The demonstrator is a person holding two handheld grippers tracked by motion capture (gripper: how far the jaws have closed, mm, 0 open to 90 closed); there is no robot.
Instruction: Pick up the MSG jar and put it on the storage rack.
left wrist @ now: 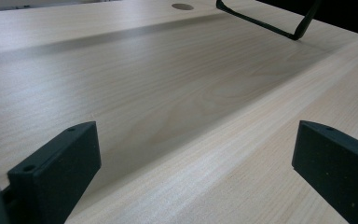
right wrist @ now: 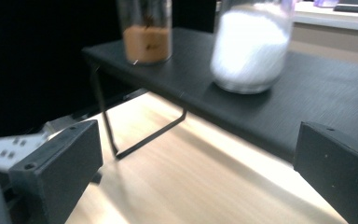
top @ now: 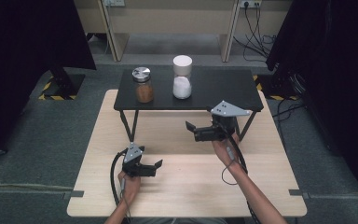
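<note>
On the black shelf (top: 223, 91) that stands across the far half of the wooden table (top: 191, 186), two jars sit side by side and apart: a jar of white powder (top: 182, 77) with a white lid, and to its left a jar of brown powder (top: 143, 85) with a metal lid. Both stand upright and neither is touched. My right gripper (top: 192, 129) hangs in front of the shelf's near edge, raised off the table and below the shelf's right half, its jaws wide apart with nothing between them. Along those jaws I look up at the shelf; the jar of white powder (right wrist: 251, 46) is the nearer and lies straight ahead, the jar of brown powder (right wrist: 145, 30) farther off to the side, so I judge that the white one is what I am heading for. My left gripper (top: 154, 166) is well back from the shelf, low over the near part of the table, jaws also spread and empty; past them I see bare wood and one of the shelf's thin wire legs (left wrist: 265, 21). As I read it, the work has hardly begun: the approach is under way, nothing is grasped, lifted or opened. Left to do is to close the gap to the jar, clamp it, and whatever handling follows.
</note>
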